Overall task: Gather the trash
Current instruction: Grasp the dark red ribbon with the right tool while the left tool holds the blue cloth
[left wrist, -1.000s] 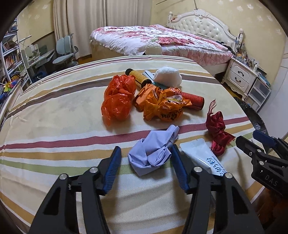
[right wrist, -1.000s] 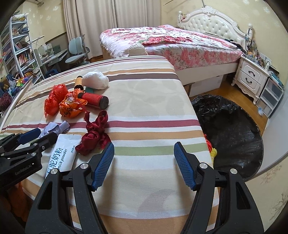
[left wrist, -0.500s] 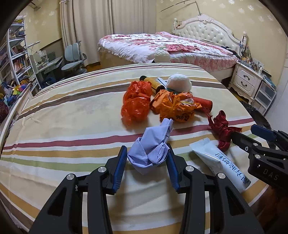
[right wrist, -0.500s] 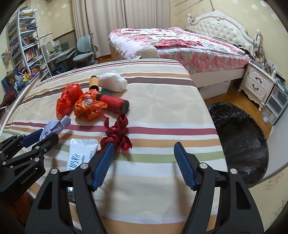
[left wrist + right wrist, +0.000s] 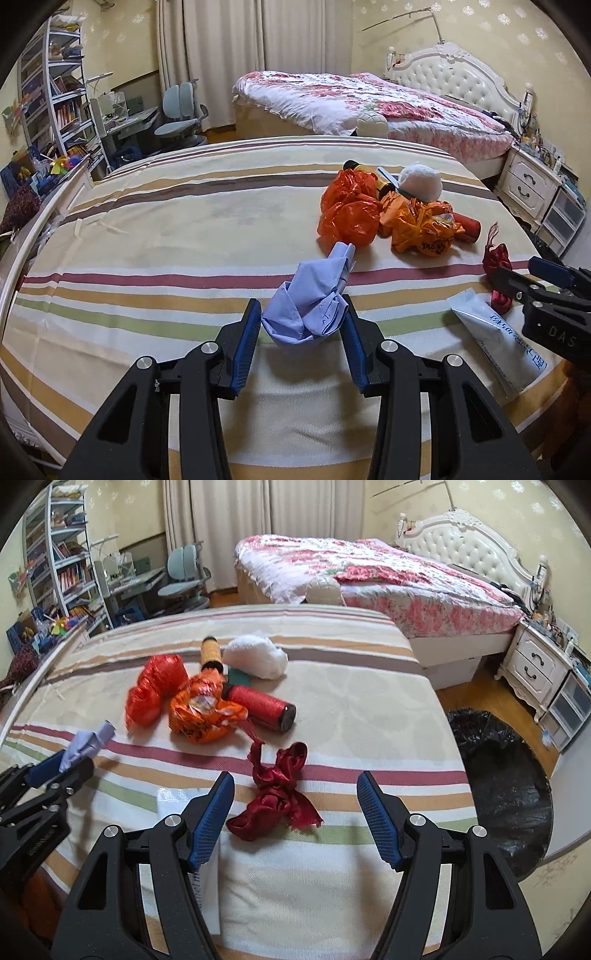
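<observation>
Two blue-padded jaws of the left gripper [image 5: 301, 325] fill the lower middle of the left wrist view, clamped on a crumpled lilac wad [image 5: 308, 306], pads pressing it from both sides. Its twisted tip pokes upward past the pads. The wad looks raised off the striped bed cover [image 5: 147, 236], judging by the shadow beneath, probably so it can be carried to a bin. Further up and right lie an orange bag [image 5: 349, 214], a printed orange wrapper [image 5: 421, 229] and a white wad [image 5: 421, 181], heaped loosely as litter waiting to be picked. A white sachet [image 5: 491, 339] lies at lower right, partly under the right gripper [image 5: 524, 275] entering from that edge.

In the right wrist view, the right gripper's jaws stand well apart and empty at the bottom of the frame. A dark red ribbon [image 5: 280, 797] lies on the cover between them, nearer the left pad, touching neither; it seems the next target. A red roll [image 5: 264, 707] lies above it. At far right, a black trash bag [image 5: 502, 775] gapes on the floor beside the bed, placed to receive the litter. The left gripper shows at left edge with the lilac wad in its grip.
</observation>
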